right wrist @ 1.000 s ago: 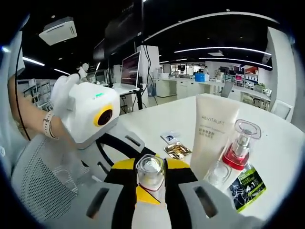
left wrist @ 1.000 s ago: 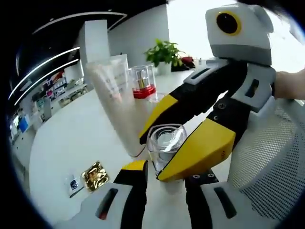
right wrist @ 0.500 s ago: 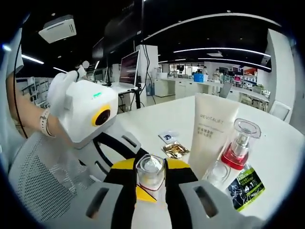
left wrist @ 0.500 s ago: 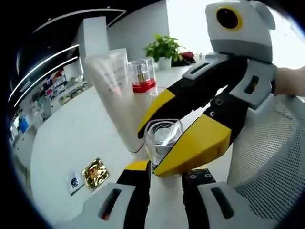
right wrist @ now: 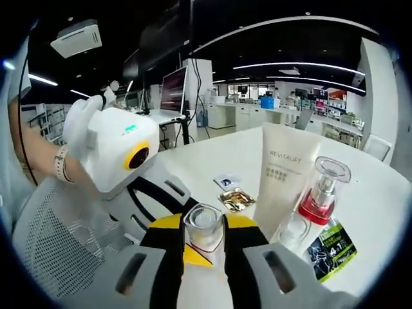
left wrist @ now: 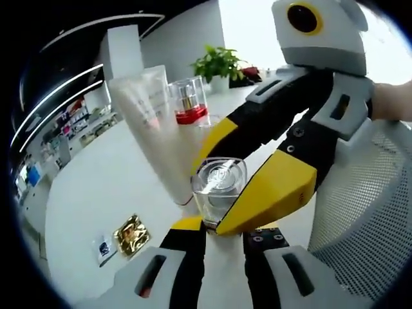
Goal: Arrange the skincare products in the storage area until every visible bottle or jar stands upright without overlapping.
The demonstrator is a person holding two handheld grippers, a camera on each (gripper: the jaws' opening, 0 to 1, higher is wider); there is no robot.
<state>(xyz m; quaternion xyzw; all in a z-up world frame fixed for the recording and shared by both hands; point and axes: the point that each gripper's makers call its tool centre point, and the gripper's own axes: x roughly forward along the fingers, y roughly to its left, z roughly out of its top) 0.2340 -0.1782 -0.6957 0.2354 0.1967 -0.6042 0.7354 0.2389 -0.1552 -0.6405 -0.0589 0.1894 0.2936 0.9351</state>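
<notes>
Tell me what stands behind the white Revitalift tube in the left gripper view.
Behind the white tube stands a clear pump bottle with a red collar, upright on the table. Farther back sits a green plant. The tube covers the bottle's lower left side.

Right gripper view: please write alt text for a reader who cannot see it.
The right gripper holds a small clear jar between its yellow-and-black jaws above a white table. To its right stand a white tube and a clear red-based pump bottle; the left gripper reaches in from the left.
</notes>
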